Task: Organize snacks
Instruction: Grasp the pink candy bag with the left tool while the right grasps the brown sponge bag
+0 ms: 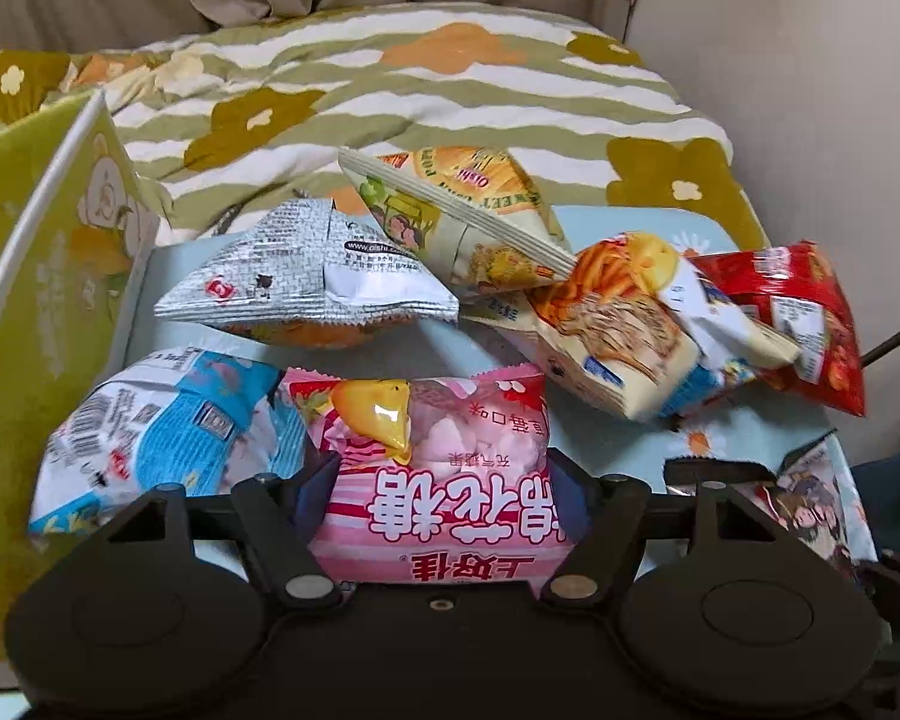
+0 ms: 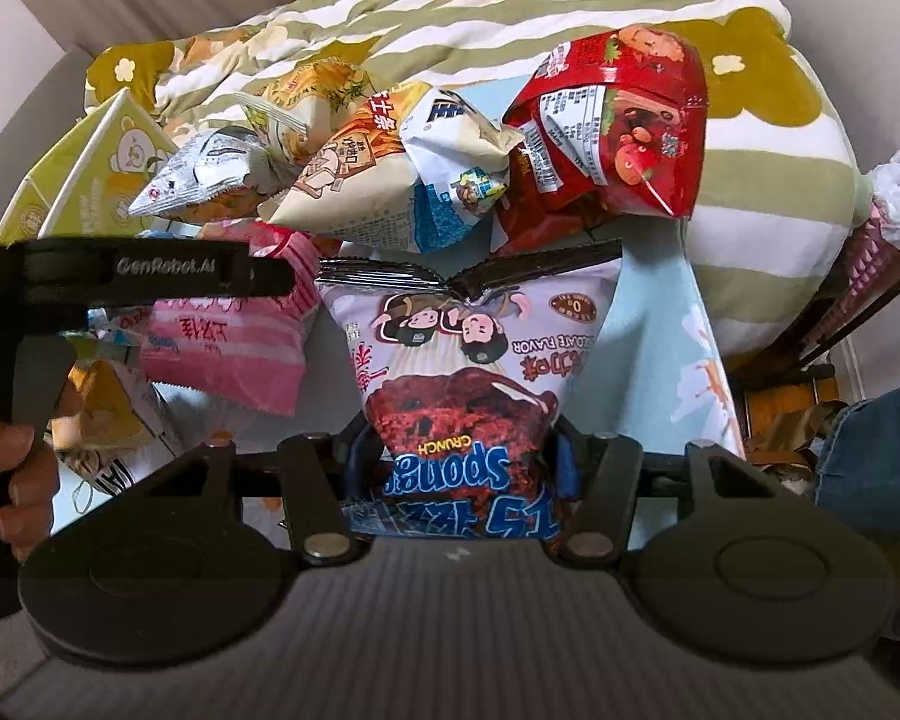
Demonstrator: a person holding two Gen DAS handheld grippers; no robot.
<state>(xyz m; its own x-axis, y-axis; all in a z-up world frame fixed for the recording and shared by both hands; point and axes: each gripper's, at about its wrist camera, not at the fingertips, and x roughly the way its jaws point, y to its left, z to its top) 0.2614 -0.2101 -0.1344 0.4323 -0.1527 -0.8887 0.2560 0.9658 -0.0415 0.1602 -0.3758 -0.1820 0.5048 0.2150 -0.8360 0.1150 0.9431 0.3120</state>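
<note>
- We see the left hand-held gripper [image 1: 444, 516] with its jaws around the lower part of a pink bag [image 1: 444, 480], pads at its sides. The bag carries large Chinese characters, upside down to us, and small pink-and-white pieces show through a clear window.
- The right hand-held gripper [image 2: 459, 468] clamps a pale bag [image 2: 468, 372] printed "CRUNCH", "sponge" and, partly cut off, "FLAVOR"; two cartoon heads and a brown cake picture sit above.
- In the right view the left tool's arm reads "GenRobot.AI", with a hand [image 2: 12, 468] on its grip.
- A silver bag [image 1: 312, 288] shows "www.oishi", the rest too small to read.
- A cream bag [image 1: 462, 216] reads "OISHI" and "SWEET"; its other print is blurred.
- A fries bag [image 1: 624, 324] and a red bag [image 1: 810, 324] lean together at the right; the red one's label table is unreadable.
- A blue-and-white bag [image 1: 168, 444] lies just left of the pink one, barcodes up.
- All lie on a light blue surface [image 1: 630, 450] beside a flowered quilt [image 1: 450, 90].
- A green box [image 1: 48, 276] stands at the left, its inside out of sight.
</note>
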